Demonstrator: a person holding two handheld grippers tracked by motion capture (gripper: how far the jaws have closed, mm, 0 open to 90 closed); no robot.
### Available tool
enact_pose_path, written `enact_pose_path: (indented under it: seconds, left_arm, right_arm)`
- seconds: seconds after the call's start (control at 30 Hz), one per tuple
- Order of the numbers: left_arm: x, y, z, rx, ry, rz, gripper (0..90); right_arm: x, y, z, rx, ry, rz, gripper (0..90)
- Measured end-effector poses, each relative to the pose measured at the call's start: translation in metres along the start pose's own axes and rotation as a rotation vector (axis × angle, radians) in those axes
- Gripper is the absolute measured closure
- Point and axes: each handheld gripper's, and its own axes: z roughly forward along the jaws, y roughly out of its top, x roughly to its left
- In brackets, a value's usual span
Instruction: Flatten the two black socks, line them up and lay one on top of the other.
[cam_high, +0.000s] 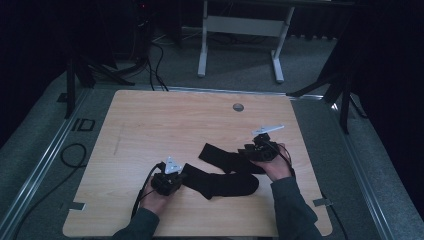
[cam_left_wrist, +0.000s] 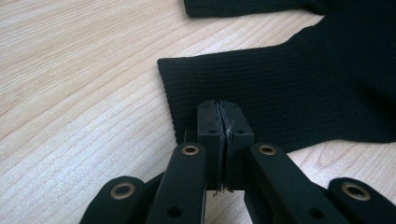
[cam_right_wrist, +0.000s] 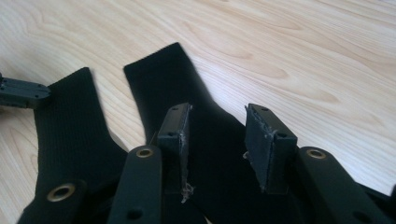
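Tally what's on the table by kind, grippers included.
Black socks: 2, near sock and far sock
Grippers: 2, left gripper shut on the near sock's cuff, right gripper open over the far sock
Total: 4

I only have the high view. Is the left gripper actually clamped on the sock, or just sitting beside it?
Observer: Clamped. In the left gripper view the left gripper has its jaws shut on the cuff edge of the near sock.
Operator: And the right one?
Observer: The right gripper is open, its jaws standing apart over the far sock.
Operator: Do the socks lie flat?
Observer: At the cuffs, yes: both lie flat on the table, with bare wood between them.
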Motion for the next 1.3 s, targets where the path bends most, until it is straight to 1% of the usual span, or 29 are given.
enact_pose_path:
  seconds: [0.2, 0.3, 0.43, 0.47, 0.6, 0.67, 0.7, 0.73, 0.8, 0.87, 0.93, 0.97, 1.03, 1.1, 1.17, 1.2, 1.3]
  left_arm:
    - [0.000, 0.000, 0.000, 0.000, 0.000, 0.001, 88.3]
    - [0.000, 0.000, 0.000, 0.000, -0.001, 0.000, 88.2]
    - [0.000, 0.000, 0.000, 0.000, -0.002, -0.003, 88.2]
    - [0.000, 0.000, 0.000, -0.001, -0.002, -0.002, 88.2]
    - [0.000, 0.000, 0.000, 0.002, -0.002, 0.000, 88.1]
    - [0.000, 0.000, 0.000, 0.002, -0.003, 0.000, 88.1]
    - [0.000, 0.000, 0.000, 0.001, -0.003, 0.000, 88.1]
    - [0.000, 0.000, 0.000, 0.002, -0.004, -0.001, 88.1]
    - [0.000, 0.000, 0.000, 0.001, -0.003, -0.001, 88.1]
    - [-0.001, 0.000, 0.000, 0.001, -0.002, -0.002, 88.1]
    - [-0.001, -0.001, 0.000, -0.002, -0.001, -0.004, 88.1]
    - [-0.001, -0.001, 0.000, -0.002, -0.001, -0.004, 88.1]
    - [-0.001, -0.001, 0.000, -0.002, -0.003, -0.005, 88.1]
    - [0.000, -0.001, 0.000, -0.001, -0.006, -0.007, 88.1]
    - [0.000, -0.001, 0.000, -0.002, -0.008, -0.010, 88.1]
    - [0.000, -0.001, 0.000, -0.003, -0.008, -0.012, 88.1]
    - [-0.001, -0.001, 0.000, -0.001, -0.006, -0.009, 88.1]
  right_arm:
    - [0.018, 0.015, 0.024, 0.034, 0.016, -0.090, 59.6]
    - [0.026, 0.021, 0.040, 0.063, 0.019, -0.105, 59.4]
    - [0.032, 0.025, 0.063, 0.108, 0.011, -0.121, 57.1]
    - [0.034, 0.025, 0.069, 0.119, 0.004, -0.131, 56.6]
    - [0.037, 0.023, 0.091, 0.179, -0.005, -0.159, 53.6]
    - [0.036, 0.021, 0.100, 0.197, 0.012, -0.149, 51.9]
    - [0.037, 0.019, 0.102, 0.189, 0.002, -0.164, 52.0]
    - [0.039, 0.018, 0.103, 0.179, -0.009, -0.170, 52.6]
    - [0.041, 0.018, 0.103, 0.185, -0.033, -0.191, 55.3]
    - [0.041, 0.019, 0.103, 0.183, -0.038, -0.194, 65.2]
    - [0.040, 0.020, 0.104, 0.180, -0.052, -0.178, 77.2]
    - [0.039, 0.020, 0.104, 0.180, -0.058, -0.175, 81.3]
    - [0.038, 0.021, 0.104, 0.179, -0.054, -0.170, 83.3]
    - [0.036, 0.023, 0.103, 0.167, -0.042, -0.145, 83.8]
    - [0.035, 0.026, 0.097, 0.131, -0.013, -0.112, 83.9]
    - [0.036, 0.028, 0.093, 0.110, 0.001, -0.104, 83.8]
    - [0.040, 0.034, 0.076, 0.052, 0.027, -0.099, 83.8]
